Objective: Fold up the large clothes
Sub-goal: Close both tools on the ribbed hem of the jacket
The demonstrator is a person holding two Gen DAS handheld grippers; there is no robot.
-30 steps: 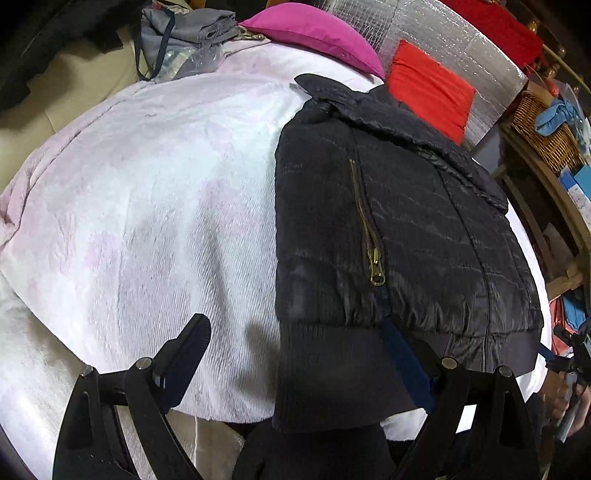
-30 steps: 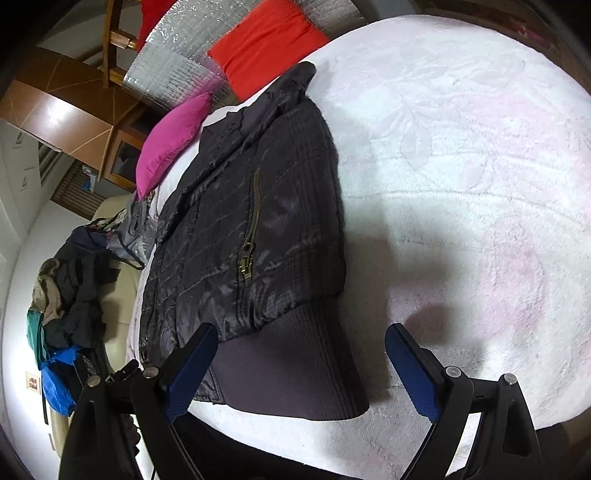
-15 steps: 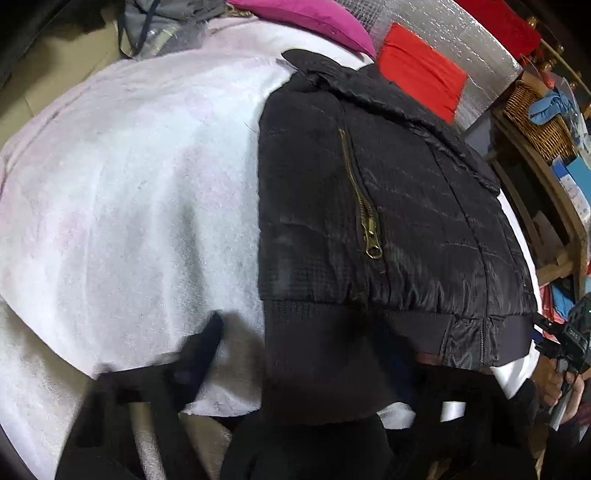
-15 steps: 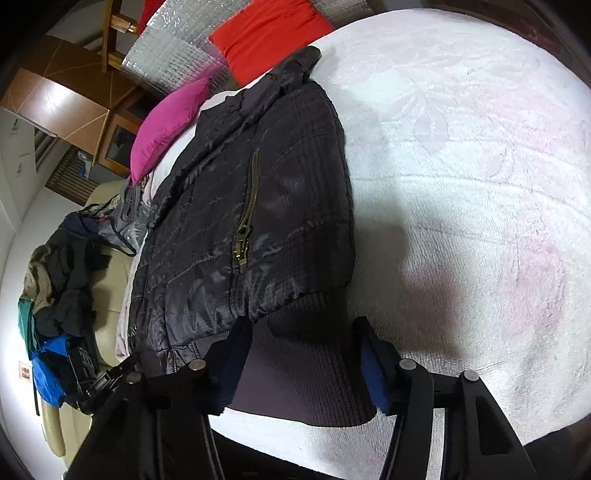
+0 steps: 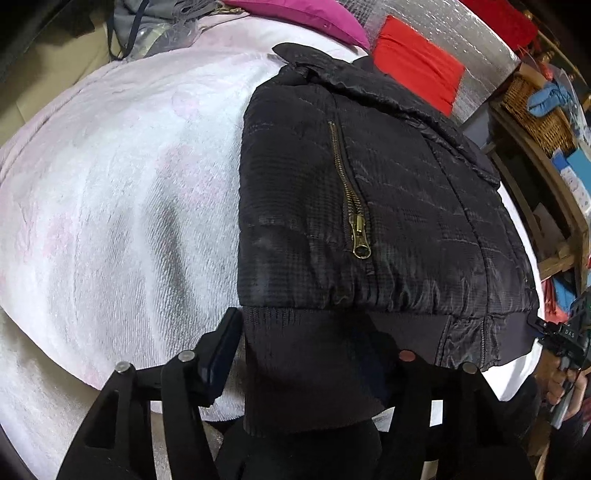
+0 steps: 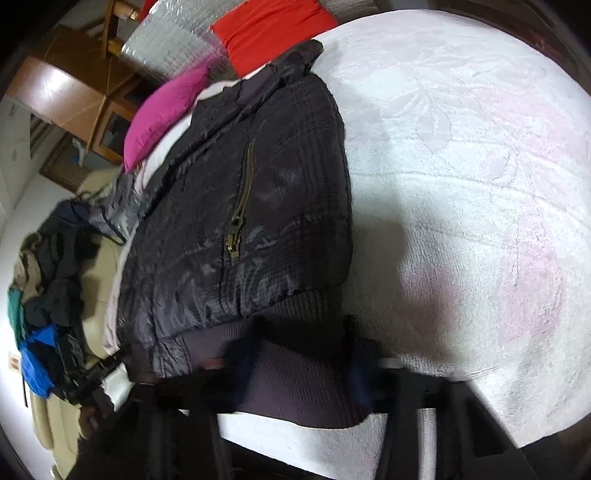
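A black quilted jacket [image 5: 388, 206] with a brass pocket zipper lies folded lengthwise on a white-and-pink blanket [image 5: 110, 206]. It also shows in the right wrist view [image 6: 258, 221]. My left gripper [image 5: 310, 365] straddles the ribbed hem [image 5: 306, 369] at the jacket's near left corner, its fingers closing in on the knit. My right gripper [image 6: 295, 369] straddles the same hem [image 6: 291, 384] at the near right corner, its fingers blurred and pressed close to the fabric.
A magenta cushion [image 5: 295, 14] and a red cushion [image 5: 417, 62] lie past the collar against silver foil. A clothes pile [image 6: 48, 273] sits on a beige seat. A wicker basket [image 5: 535, 110] stands on wooden shelves. The blanket [image 6: 480, 184] spreads beside the jacket.
Both grippers moved forward onto the jacket's ribbed hem and their fingers narrowed from wide open to close around it.
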